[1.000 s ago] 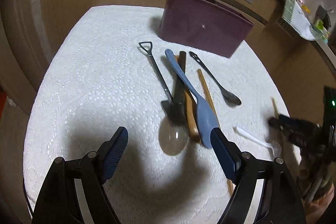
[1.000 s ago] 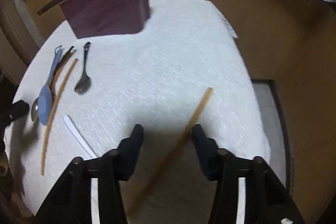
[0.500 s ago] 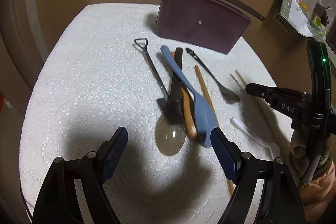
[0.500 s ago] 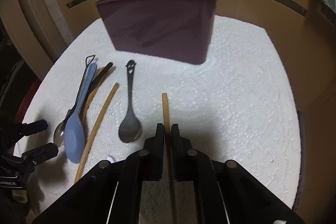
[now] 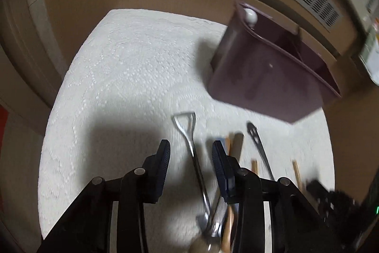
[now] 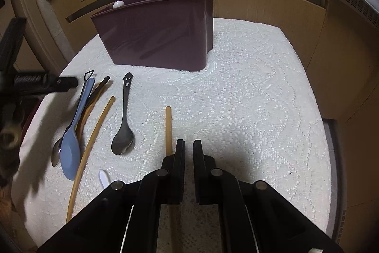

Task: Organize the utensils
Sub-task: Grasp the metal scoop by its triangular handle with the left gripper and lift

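Nowhere legible writing; black spoon (image 6: 123,120) shows smiley cutout.

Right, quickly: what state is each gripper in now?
Left gripper: open, straddling the metal spoon.
Right gripper: closed, empty; chopstick beside it.

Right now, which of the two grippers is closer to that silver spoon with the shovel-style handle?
Left. The left gripper straddles the silver shovel-handled spoon, fingers open on either side. The right gripper sits farther right on the white tablecloth, beside a wooden chopstick.
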The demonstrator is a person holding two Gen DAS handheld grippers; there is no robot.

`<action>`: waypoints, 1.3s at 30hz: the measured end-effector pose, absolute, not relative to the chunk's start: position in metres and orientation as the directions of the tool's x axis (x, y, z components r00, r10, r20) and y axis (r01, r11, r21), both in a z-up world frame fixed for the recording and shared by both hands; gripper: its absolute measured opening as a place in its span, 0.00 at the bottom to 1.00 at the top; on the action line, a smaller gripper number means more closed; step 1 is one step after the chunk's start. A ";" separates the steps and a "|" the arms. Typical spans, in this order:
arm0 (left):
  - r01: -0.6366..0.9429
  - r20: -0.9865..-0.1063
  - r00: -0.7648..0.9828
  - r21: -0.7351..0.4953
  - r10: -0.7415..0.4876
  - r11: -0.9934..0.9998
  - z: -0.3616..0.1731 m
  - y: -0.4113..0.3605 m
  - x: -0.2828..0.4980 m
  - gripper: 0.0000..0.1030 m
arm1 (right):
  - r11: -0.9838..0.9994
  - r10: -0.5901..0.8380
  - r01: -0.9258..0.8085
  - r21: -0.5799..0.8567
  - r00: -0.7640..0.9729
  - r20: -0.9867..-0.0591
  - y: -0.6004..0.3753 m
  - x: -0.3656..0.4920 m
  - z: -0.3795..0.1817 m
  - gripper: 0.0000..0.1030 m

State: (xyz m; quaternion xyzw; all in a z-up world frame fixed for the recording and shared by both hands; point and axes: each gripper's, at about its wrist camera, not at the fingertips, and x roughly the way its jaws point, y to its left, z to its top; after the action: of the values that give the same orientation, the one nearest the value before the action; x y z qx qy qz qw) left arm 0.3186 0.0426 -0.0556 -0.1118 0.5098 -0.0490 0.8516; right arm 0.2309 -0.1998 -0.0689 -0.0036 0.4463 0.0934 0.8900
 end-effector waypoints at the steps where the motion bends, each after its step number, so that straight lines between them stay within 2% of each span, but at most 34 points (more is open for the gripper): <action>1: -0.042 -0.866 0.463 -0.234 -0.189 0.971 -0.058 0.040 0.325 0.37 | 0.982 0.164 -0.171 0.077 0.584 -0.795 -0.200 0.231 -0.069 0.06; 6: -0.077 -0.896 0.434 -0.137 -0.091 0.988 -0.074 0.023 0.349 0.37 | 0.982 0.161 -0.173 0.071 0.584 -0.796 -0.199 0.231 -0.070 0.06; 8: -0.059 -0.877 0.476 -0.100 -0.060 0.993 -0.074 0.018 0.348 0.31 | 0.981 0.170 -0.175 0.081 0.589 -0.790 -0.202 0.231 -0.067 0.06; 9: -0.048 -0.866 0.498 -0.082 -0.047 0.995 -0.074 0.017 0.345 0.23 | 0.981 0.174 -0.176 0.085 0.595 -0.785 -0.204 0.230 -0.066 0.07; 11: -0.027 -0.842 0.535 -0.092 -0.063 0.995 -0.071 0.018 0.335 0.23 | 0.980 0.183 -0.179 0.093 0.601 -0.778 -0.208 0.229 -0.062 0.09; 13: 0.000 -0.804 0.589 -0.101 -0.082 0.995 -0.060 0.021 0.317 0.23 | 0.978 0.192 -0.181 0.103 0.598 -0.778 -0.210 0.228 -0.061 0.22; 15: 0.037 -0.753 0.650 -0.103 -0.102 0.994 -0.042 0.024 0.294 0.23 | 0.978 0.192 -0.182 0.102 0.590 -0.784 -0.211 0.226 -0.061 0.26; 21: 0.100 -0.632 0.757 -0.139 -0.166 0.985 0.002 0.039 0.237 0.23 | 0.972 0.221 -0.188 0.139 0.544 -0.810 -0.209 0.225 -0.066 0.26; 25: 0.117 -0.610 0.772 -0.142 -0.180 0.983 0.007 0.042 0.221 0.23 | 0.966 0.219 -0.235 0.105 0.536 -0.815 -0.192 0.225 -0.064 0.26; 29: 0.130 -0.597 0.777 -0.155 -0.197 0.979 0.011 0.045 0.213 0.23 | 0.962 0.198 -0.262 0.073 0.490 -0.849 -0.175 0.241 -0.072 0.23; 33: 0.129 -0.594 0.779 -0.165 -0.202 0.978 0.011 0.049 0.209 0.23 | 0.960 0.139 -0.282 -0.006 0.492 -0.859 -0.162 0.247 -0.075 0.05; 39: 0.128 -0.585 0.787 -0.157 -0.197 0.979 0.019 0.050 0.201 0.23 | 0.961 0.174 -0.277 0.015 0.558 -0.811 -0.167 0.235 -0.038 0.05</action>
State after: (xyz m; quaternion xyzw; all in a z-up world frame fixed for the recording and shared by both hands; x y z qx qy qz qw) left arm 0.2006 0.0504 0.0186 -0.0547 0.3151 -0.0862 0.9436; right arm 0.2349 -0.1671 -0.0384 -0.0573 0.4522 0.1280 0.8808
